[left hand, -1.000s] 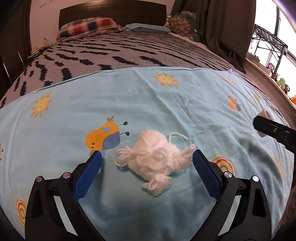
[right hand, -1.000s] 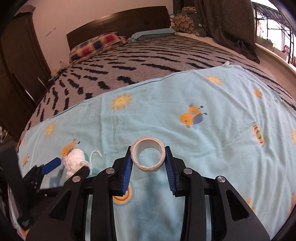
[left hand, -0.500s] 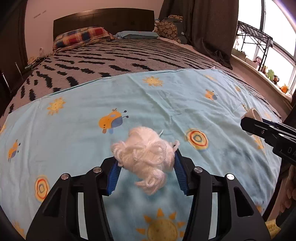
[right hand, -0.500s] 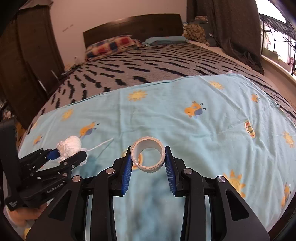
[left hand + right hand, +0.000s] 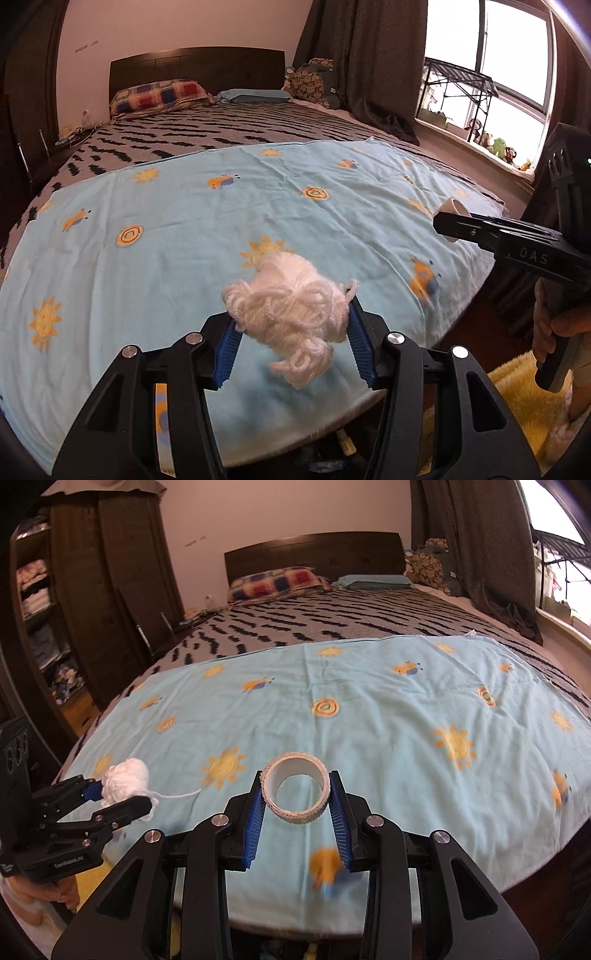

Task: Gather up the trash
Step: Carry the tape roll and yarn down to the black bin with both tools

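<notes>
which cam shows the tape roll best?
Right wrist view: the tape roll sits centred and whole, open core facing the camera, pinched between the right gripper jaws. The left wrist view shows only a sliver of the roll at the far right, mostly hidden behind that gripper's black finger.

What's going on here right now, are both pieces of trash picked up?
Yes, by the look of it. A person is clearing trash off the bed with two handheld grippers. The left gripper has its jaws clamped on a white clump of yarn, one strand trailing loose. The right gripper grips an empty tape roll between its blue pads. Both items appear lifted clear of the light blue printed sheet, near the foot of the bed. No trash bin shows in either view.
</notes>
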Available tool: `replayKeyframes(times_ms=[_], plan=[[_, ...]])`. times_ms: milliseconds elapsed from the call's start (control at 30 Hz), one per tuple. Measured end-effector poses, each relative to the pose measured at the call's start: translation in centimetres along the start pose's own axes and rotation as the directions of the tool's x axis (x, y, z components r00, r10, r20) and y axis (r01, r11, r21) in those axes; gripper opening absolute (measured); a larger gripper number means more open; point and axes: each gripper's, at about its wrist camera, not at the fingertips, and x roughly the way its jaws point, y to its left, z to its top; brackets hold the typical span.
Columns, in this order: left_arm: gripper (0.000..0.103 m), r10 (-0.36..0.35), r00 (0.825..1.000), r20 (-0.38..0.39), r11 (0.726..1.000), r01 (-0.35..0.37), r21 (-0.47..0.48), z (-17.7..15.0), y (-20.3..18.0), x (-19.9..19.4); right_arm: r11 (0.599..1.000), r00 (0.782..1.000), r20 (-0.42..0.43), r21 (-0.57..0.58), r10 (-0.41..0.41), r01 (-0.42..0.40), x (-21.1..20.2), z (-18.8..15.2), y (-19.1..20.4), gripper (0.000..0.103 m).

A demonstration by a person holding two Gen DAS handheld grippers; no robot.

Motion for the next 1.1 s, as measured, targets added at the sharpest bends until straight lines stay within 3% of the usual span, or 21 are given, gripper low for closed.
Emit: replayKeyframes(times_ms=[100,300,533,800,967,1100], plan=[[0.050,-0.018,1.000,-0.008,0.999,0.018,0.039,-3.1,-1.6,-1.1,0.999,1.000,0.009,-0.024,-0.025,0.025,-1.3,-3.1,1.0,0.034],[0.050,-0.063,0.993,-0.105,0.998,0.063,0.002,-9.2,-3.0,-0.8,0.999,0.998,-0.056,-0.024,-0.034,0.033,-1.3,-9.0,2.6,0.034],[0.050,-0.106,0.964,-0.244,0.994,0.100,-0.038,-14.0,-4.5,2.1,0.997,0.986,-0.167,0.079,0.011,0.002,0.6,-14.4,2.7,0.034],[0.050,-0.131,0.911,-0.390,0.990,0.098,-0.105,-17.4,-3.6,7.8,0.986,0.943,-0.331,0.164,0.027,0.029,5.9,-18.7,1.7,0.034],[0.050,-0.120,0.894,-0.432,0.990,0.076,-0.117,-18.5,-3.1,9.8,0.982,0.919,-0.394,0.172,0.001,0.073,7.9,-20.3,1.2,0.034],[0.050,-0.133,0.893,-0.430,0.989,0.092,-0.115,-18.4,-3.6,10.3,0.982,0.919,-0.393,0.177,0.005,0.071,8.0,-20.7,1.2,0.034]])
